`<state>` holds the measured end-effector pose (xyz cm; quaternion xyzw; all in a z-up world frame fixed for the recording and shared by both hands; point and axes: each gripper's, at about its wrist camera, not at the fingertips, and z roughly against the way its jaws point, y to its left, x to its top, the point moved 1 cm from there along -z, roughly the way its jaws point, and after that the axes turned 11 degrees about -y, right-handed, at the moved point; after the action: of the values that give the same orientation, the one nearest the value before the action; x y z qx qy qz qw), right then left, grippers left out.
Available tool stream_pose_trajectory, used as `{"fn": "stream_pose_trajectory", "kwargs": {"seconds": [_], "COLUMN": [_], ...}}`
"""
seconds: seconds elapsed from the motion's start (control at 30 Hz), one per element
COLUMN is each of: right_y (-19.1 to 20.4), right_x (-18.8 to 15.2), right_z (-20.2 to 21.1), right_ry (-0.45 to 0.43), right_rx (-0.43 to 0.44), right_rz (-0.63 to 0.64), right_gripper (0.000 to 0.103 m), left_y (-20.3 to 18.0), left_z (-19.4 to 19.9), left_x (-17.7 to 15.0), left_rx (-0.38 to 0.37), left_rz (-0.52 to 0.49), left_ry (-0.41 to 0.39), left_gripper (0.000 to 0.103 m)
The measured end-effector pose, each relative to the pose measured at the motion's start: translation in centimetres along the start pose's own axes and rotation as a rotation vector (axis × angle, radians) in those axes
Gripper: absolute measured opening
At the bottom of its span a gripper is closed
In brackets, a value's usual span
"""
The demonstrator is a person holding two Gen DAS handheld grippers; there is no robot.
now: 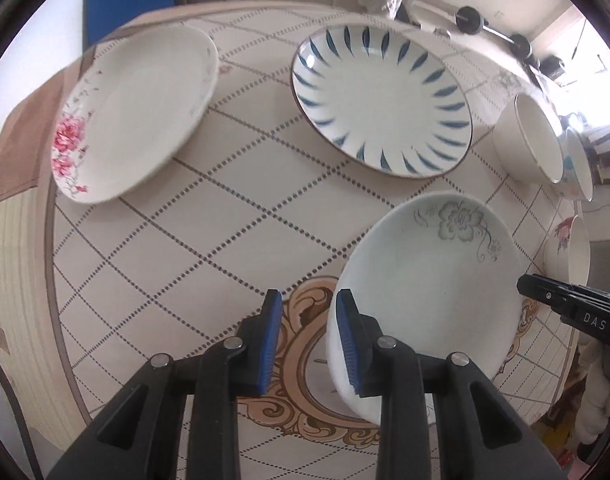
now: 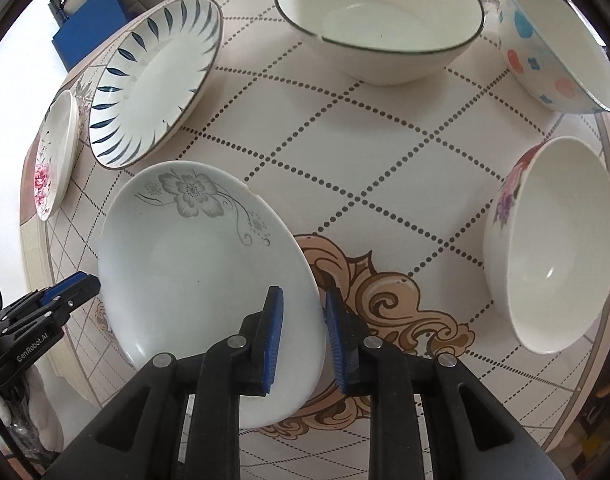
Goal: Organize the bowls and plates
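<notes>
A white plate with a grey flower [image 1: 433, 280] [image 2: 201, 264] lies on the round table near me. My left gripper [image 1: 309, 344] is open beside the plate's left rim, its right finger over the rim. My right gripper [image 2: 303, 340] is open with its jaws astride the plate's right rim. A blue-leaf plate [image 1: 381, 104] [image 2: 153, 80] and a pink-flower plate [image 1: 133, 112] [image 2: 55, 152] lie farther off. A dark-rimmed bowl [image 2: 381, 16], a dotted bowl [image 2: 553, 48] and a rose bowl [image 2: 553, 248] stand to the right.
The table [image 1: 225, 240] [image 2: 365, 160] has a diamond-pattern cloth with a gold ornament at the middle. A blue object [image 1: 129, 4] stands beyond the far edge. The table's edge curves close on the left in both views.
</notes>
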<state>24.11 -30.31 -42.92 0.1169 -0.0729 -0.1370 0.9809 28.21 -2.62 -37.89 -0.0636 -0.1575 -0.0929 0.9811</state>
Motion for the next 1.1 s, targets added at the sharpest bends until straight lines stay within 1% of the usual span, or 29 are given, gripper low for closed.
{"fn": "stream_pose_trajectory", "kwargs": {"seconds": [0.03, 0.1, 0.13, 0.17, 0.2, 0.23, 0.27, 0.33, 0.37, 0.4, 0.43, 0.47, 0.5, 0.6, 0.67, 0.73, 0.87, 1.0, 1.07, 1.1], "right_y": [0.3, 1.3, 1.8, 2.9, 4.3, 5.4, 7.1, 10.7, 12.8, 14.5, 16.9, 18.7, 20.4, 25.3, 28.0, 30.4, 33.9, 35.5, 35.5, 35.5], "right_x": [0.1, 0.6, 1.0, 1.3, 1.8, 2.3, 3.1, 4.5, 5.1, 5.8, 6.4, 7.0, 7.7, 10.1, 11.5, 12.8, 15.5, 17.8, 18.7, 19.1], "right_z": [0.7, 2.1, 2.7, 3.2, 3.7, 4.2, 4.6, 5.1, 5.0, 4.9, 4.4, 4.0, 3.7, 2.0, 0.7, -0.7, -4.6, -8.5, -10.3, -11.2], "right_ry": [-0.018, -0.045, -0.057, -0.068, -0.081, -0.094, -0.108, -0.13, -0.137, -0.143, -0.149, -0.152, -0.154, -0.136, -0.118, -0.106, -0.054, 0.004, 0.039, 0.056], "right_rx": [0.007, 0.03, 0.046, 0.06, 0.078, 0.108, 0.14, 0.19, 0.208, 0.22, 0.227, 0.243, 0.263, 0.316, 0.32, 0.304, 0.281, 0.255, 0.251, 0.25], "right_rz": [0.003, 0.016, 0.025, 0.036, 0.05, 0.064, 0.078, 0.109, 0.131, 0.157, 0.184, 0.207, 0.226, 0.27, 0.305, 0.336, 0.371, 0.367, 0.347, 0.336], "right_gripper": [0.03, 0.035, 0.043, 0.054, 0.06, 0.072, 0.081, 0.084, 0.085, 0.085, 0.091, 0.097, 0.099, 0.099, 0.099, 0.099, 0.099, 0.097, 0.083, 0.081], "left_y": [0.5, 1.8, 2.6, 3.6, 4.5, 5.2, 5.8, 8.2, 9.4, 10.4, 11.5, 12.5, 13.9, 17.7, 20.1, 22.4, 26.4, 28.5, 28.9, 29.0], "left_z": [1.3, 3.9, 5.0, 5.9, 6.8, 7.5, 8.2, 8.2, 8.0, 7.4, 6.5, 5.6, 4.9, 3.5, 2.5, 1.6, -0.8, -4.1, -5.4, -5.9], "left_x": [0.4, 1.4, 2.0, 3.0, 3.5, 4.1, 5.0, 6.1, 6.5, 7.0, 7.7, 8.2, 8.5, 8.9, 9.2, 9.2, 9.0, 8.9, 8.9, 8.9], "left_rx": [0.002, 0.017, 0.033, 0.057, 0.078, 0.099, 0.128, 0.165, 0.167, 0.163, 0.151, 0.137, 0.12, 0.088, 0.075, 0.056, 0.004, -0.073, -0.093, -0.106], "left_rz": [0.005, 0.028, 0.043, 0.061, 0.079, 0.096, 0.111, 0.147, 0.161, 0.171, 0.175, 0.192, 0.224, 0.301, 0.347, 0.402, 0.502, 0.558, 0.572, 0.579], "left_ry": [-0.045, -0.138, -0.188, -0.235, -0.279, -0.324, -0.362, -0.407, -0.406, -0.382, -0.33, -0.283, -0.258, -0.216, -0.193, -0.178, -0.122, -0.04, -0.022, -0.013], "left_gripper": [0.026, 0.026, 0.026, 0.026, 0.027, 0.028, 0.028, 0.031, 0.032, 0.036, 0.039, 0.041, 0.041, 0.041, 0.041, 0.041, 0.041, 0.039, 0.039, 0.039]}}
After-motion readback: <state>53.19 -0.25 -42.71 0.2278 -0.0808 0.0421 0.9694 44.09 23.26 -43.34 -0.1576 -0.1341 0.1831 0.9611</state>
